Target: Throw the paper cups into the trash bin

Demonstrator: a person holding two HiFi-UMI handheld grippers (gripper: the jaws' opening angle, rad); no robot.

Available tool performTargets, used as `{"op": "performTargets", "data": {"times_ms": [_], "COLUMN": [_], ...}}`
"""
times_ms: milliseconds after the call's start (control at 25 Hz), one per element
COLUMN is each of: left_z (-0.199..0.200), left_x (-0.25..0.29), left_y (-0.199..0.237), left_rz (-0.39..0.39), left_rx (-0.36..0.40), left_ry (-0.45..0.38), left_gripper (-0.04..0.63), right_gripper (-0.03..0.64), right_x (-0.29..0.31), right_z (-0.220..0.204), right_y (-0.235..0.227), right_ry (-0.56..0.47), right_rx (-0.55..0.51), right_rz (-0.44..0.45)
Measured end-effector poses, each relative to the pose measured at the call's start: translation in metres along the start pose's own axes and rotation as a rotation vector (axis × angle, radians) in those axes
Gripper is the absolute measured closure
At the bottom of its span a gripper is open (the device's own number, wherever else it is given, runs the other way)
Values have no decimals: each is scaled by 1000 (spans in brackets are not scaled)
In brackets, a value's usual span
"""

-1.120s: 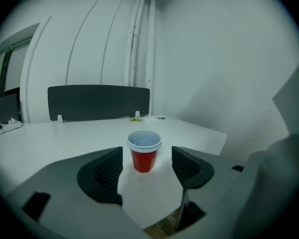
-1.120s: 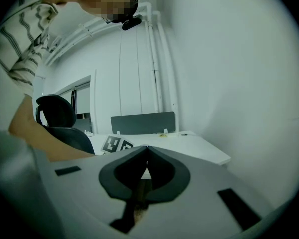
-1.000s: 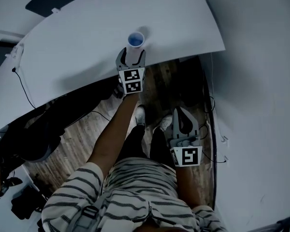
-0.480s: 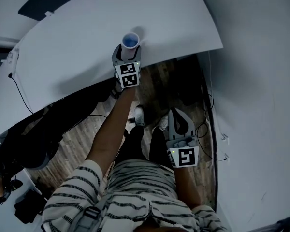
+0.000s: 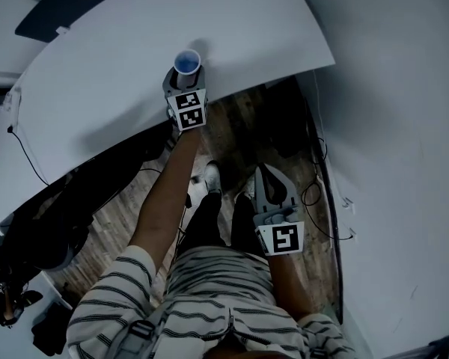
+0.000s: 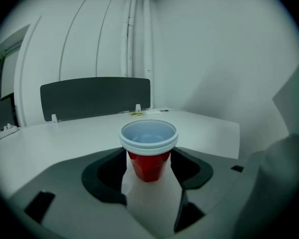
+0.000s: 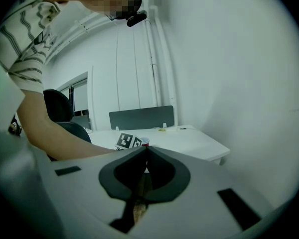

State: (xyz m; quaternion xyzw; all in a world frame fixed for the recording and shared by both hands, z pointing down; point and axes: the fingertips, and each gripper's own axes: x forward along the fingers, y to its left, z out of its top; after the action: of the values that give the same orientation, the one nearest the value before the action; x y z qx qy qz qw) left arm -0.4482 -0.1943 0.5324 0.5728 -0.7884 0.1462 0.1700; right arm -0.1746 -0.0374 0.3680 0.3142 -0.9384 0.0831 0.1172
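A red paper cup with a white rim (image 5: 186, 61) stands upright near the front edge of the white table (image 5: 97, 73). From the left gripper view it is really two or three nested cups (image 6: 148, 151). My left gripper (image 5: 185, 78) reaches over the table edge with its jaws on either side of the cup's lower body. The jaws have just been closing around the cup, and I see no firm press on it. My right gripper (image 5: 274, 179) hangs shut and empty above the floor by my legs. Its own view (image 7: 145, 152) shows the cup (image 7: 142, 142) far off.
A dark partition panel (image 6: 94, 96) stands along the table's far edge. Below the table are a wood floor, cables (image 5: 314, 193) by the right wall and a dark chair (image 5: 37, 223) at the left. My shoes (image 5: 213, 176) are under the table edge.
My left gripper has slid forward and slightly down, so its jaws now flank the cup more deeply. The right gripper has stayed where it was.
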Motion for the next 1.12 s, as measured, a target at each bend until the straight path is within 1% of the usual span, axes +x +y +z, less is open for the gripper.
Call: {"op": "performTargets", "data": {"times_ms": [160, 400, 640, 720, 800, 920, 1120], "left_z": [3, 15, 27, 34, 40, 50, 70], "left_x": [-1, -18, -38, -47, -57, -69, -93], "left_y": [-1, -7, -24, -30, -35, -46, -67], "left_rz": [-4, -19, -38, -51, -67, -83, -124], "left_rx": [-15, -22, -38, -42, -43, -36, -19], "left_ry": [-33, -43, -65, -78, -88, -100, -126], "left_gripper": [311, 313, 314, 314, 314, 314, 314], "right_gripper": [598, 598, 598, 598, 598, 598, 598], "right_x": [-6, -13, -25, -29, -35, -40, -52], "right_z": [2, 5, 13, 19, 19, 21, 32], "right_y": [-4, -10, -19, -17, -16, -23, -33], "right_ry": [-13, -17, -36, -56, -56, -45, -80], "right_rx": [-2, 33, 23, 39, 28, 3, 11], "right_rz": [-19, -41, -68, -76, -83, -100, -121]}}
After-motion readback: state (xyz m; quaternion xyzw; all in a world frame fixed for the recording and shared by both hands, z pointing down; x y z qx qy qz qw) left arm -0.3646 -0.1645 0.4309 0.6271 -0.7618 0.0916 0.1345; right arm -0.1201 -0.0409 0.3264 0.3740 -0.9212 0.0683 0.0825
